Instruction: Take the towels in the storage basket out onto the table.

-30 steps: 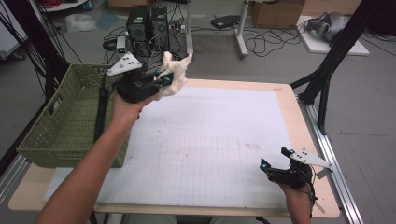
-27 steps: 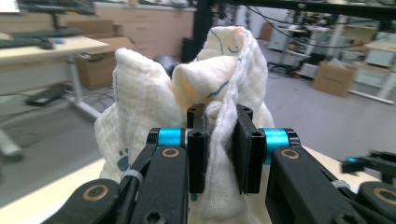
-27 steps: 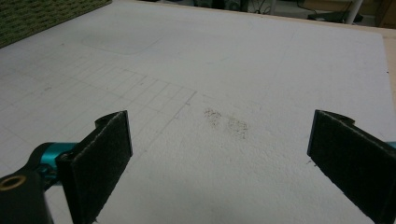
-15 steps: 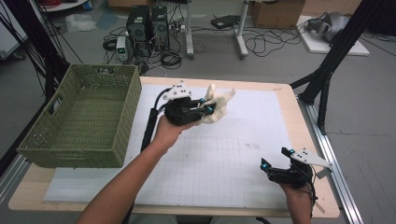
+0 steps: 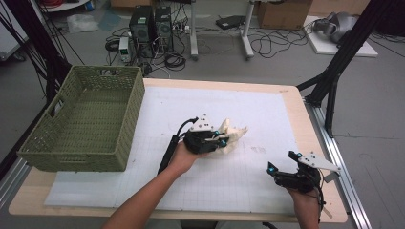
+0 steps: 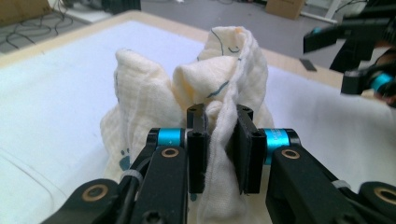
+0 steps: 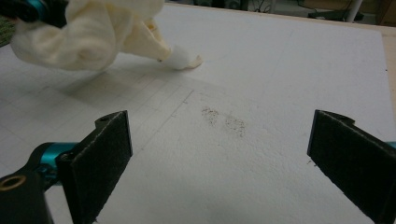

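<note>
a: fingers (image 6: 198,140) of your left gripper (image 5: 214,141) were pinching a fold of the cream cloth (image 5: 232,135), bunched up mid-mat just right of the green basket (image 5: 81,119). your right gripper (image 5: 285,172) sat near the front right corner of the white mat (image 5: 267,109), pads spread wide on nothing.

b: so you were at the setting-down step, i'd guess. next you probably needed the right one on a free edge to spread it flat.
</note>
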The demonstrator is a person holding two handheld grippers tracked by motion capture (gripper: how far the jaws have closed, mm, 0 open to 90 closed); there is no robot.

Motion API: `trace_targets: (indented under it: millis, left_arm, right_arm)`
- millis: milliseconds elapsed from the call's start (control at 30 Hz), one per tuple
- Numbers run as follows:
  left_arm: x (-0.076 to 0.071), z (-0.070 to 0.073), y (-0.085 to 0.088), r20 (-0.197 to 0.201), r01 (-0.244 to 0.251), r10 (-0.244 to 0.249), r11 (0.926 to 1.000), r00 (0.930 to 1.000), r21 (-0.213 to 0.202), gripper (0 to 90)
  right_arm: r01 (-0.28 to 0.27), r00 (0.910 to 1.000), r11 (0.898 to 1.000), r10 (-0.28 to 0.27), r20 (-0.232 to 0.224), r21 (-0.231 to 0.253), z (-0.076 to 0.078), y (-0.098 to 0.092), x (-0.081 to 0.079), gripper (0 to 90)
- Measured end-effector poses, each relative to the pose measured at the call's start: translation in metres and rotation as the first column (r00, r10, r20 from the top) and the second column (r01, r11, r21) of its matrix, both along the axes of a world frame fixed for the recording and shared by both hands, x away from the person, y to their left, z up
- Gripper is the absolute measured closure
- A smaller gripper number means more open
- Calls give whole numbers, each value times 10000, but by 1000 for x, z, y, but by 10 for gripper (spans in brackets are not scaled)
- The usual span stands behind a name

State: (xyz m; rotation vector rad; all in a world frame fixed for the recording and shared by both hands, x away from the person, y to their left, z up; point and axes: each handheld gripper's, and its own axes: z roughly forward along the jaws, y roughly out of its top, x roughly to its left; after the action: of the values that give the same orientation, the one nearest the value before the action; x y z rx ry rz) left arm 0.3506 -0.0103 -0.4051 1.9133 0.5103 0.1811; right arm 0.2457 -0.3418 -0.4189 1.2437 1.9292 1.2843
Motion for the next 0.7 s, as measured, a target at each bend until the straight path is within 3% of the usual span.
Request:
trace_targets:
  millis: [167, 200, 300, 367, 500, 600, 700]
  left_arm:
    - [-6, -19, -2, -507, -87, 100, 9996, 9987, 266, 685]
    - [-9, -26, -1, -785, -248, 264, 9995, 9966, 218, 631]
    - [-12, -29, 0, -1023, -483, 487, 9988, 9936, 59, 492]
    - [-15, -28, 4, -992, -656, 650, 9978, 9929, -29, 378]
    - [-23, -22, 22, -610, -1029, 1024, 9947, 9929, -64, 278]
    - [-24, -22, 33, -598, -1191, 1179, 9927, 9912, -171, 278]
    - [-26, -24, 59, -603, -1768, 1732, 9823, 9830, -613, 280]
  right_arm:
    - [-75, 10000, 9999, 75, -24, -79, -1, 3, 1, 57]
    - [-91, 9999, 9999, 91, -46, -85, -1, 3, 1, 57]
    - [-79, 10000, 9999, 78, -52, -102, -1, 3, 1, 57]
    - [-75, 10000, 9999, 75, -52, -83, -1, 3, 1, 57]
    - [-30, 10000, 10000, 30, -66, -76, 0, 2, 0, 57]
    - [-60, 10000, 9999, 60, -15, -96, 0, 3, 1, 57]
    - [-52, 10000, 10000, 52, -15, -4, 1, 5, 1, 57]
